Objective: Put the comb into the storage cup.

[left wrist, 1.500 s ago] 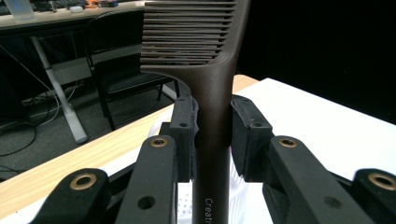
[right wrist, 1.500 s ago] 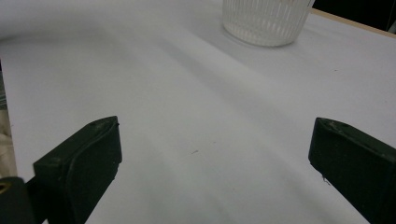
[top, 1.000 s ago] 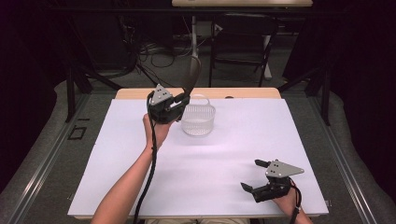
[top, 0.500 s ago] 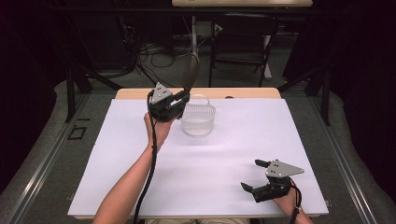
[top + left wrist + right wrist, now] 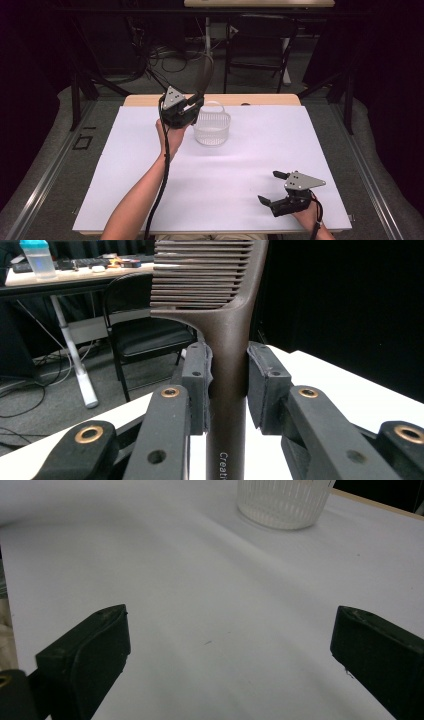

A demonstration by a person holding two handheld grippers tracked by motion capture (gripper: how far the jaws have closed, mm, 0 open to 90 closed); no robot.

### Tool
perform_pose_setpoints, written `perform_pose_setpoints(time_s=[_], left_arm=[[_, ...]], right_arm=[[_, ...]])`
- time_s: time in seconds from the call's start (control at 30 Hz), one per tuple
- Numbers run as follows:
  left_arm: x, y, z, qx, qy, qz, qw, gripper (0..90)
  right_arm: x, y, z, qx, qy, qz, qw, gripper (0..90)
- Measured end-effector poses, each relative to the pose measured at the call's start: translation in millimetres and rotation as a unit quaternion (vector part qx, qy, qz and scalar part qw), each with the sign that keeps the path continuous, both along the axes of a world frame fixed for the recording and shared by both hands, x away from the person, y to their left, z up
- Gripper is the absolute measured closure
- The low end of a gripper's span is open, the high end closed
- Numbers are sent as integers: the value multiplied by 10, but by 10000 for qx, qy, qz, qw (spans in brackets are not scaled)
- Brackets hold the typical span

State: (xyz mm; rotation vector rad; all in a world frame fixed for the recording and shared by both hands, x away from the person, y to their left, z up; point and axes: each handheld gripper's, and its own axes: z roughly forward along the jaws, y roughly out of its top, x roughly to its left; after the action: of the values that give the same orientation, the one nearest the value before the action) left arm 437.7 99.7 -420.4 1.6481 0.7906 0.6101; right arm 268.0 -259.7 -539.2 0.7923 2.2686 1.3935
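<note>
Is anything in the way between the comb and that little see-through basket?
Nothing visible is. The left gripper holds the brown comb upright by its handle, just left of the clear basket. The basket's opening looks clear, apart from its thin handle arching over it. The right gripper is open, far off near the table's front edge.

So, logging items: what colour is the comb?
Dark brown comb, clearest in the left gripper view.
</note>
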Motion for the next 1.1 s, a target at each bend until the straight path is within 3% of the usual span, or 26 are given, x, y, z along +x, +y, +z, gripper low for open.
perform_pose_setpoints(time_s=[1.1], left_arm=[[126, -117, -123, -255, -261, 168, 9992, 723]], right_arm=[[2, -8, 2, -4, -5, -1, 10000, 23]])
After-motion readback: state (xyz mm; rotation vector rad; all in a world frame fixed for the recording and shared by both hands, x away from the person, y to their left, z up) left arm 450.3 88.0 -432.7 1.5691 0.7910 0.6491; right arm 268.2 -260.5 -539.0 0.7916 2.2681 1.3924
